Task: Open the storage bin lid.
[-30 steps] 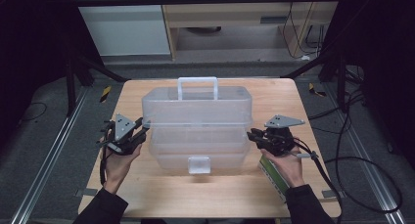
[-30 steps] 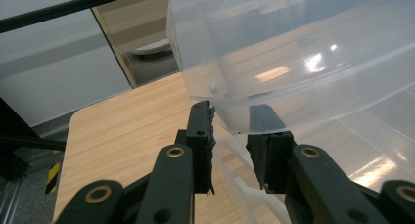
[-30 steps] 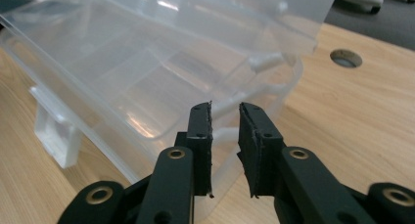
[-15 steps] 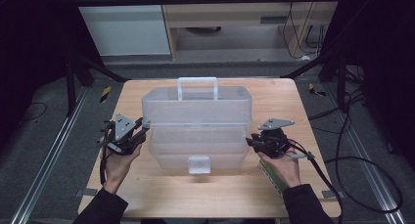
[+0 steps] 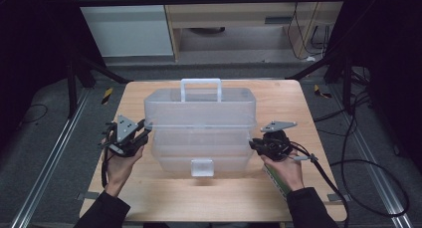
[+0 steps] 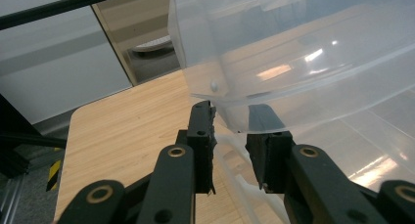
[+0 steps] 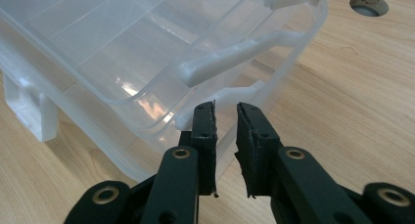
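Left gripper (image 6: 231, 136) jaws part-open, set either side of thin rim at left end of clear plastic box (image 5: 201, 128); whether pads press on rim cannot be told

Right gripper (image 7: 226, 131) jaws narrowly parted, just been closing; lip at right end of box seen at tips of jaws, grip on it cannot be told

Each gripper held in hand, left hand (image 5: 119, 166), right hand (image 5: 286, 168), at opposite ends of box

Box placed mid wooden surface (image 5: 278, 96), white handle (image 5: 201, 87) upright at far side, latch (image 5: 202, 167) on near face
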`<state>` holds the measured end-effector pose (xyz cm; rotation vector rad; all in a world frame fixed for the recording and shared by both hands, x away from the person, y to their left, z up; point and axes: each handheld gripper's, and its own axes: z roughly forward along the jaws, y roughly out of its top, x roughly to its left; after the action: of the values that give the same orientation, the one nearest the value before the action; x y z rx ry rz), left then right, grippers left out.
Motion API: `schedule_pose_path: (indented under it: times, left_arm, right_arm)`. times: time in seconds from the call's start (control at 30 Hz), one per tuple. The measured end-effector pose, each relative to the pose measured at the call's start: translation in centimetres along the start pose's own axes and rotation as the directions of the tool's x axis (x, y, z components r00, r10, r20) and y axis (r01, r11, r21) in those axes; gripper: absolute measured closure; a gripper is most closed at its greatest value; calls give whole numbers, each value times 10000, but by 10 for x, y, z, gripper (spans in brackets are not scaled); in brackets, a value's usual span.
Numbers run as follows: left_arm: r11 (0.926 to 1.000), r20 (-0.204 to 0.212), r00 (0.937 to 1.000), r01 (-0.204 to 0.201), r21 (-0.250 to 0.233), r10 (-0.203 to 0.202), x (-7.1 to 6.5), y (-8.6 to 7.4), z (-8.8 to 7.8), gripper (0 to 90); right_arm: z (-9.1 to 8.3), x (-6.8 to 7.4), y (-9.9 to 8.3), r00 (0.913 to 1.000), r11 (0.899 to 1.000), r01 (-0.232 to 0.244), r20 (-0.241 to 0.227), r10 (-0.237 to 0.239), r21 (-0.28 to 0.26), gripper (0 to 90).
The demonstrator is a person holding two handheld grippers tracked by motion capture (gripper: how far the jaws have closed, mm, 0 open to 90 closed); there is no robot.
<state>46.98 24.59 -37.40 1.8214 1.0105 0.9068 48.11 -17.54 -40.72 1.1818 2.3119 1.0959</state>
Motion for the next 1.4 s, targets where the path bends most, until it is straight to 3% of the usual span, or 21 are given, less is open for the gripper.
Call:
schedule_pose_path:
  times: [0.4, 0.87, 1.4]
  left_arm:
    - [10000, -30, 10000, 7, 9, -7, 4, 6, 2, 722]
    - [9995, -140, 9994, 322, -31, -322, 10, 21, 8, 739]
    - [9995, -407, 9987, 301, 19, -300, 14, 33, 17, 745]
  right_arm:
    - [0, 0, 0, 10000, 10000, -51, 0, 51, 30, 783]
    - [0, 0, 0, 10000, 10000, -49, 41, 49, 41, 786]
    - [0, 0, 0, 9999, 9999, -102, 43, 102, 29, 786]
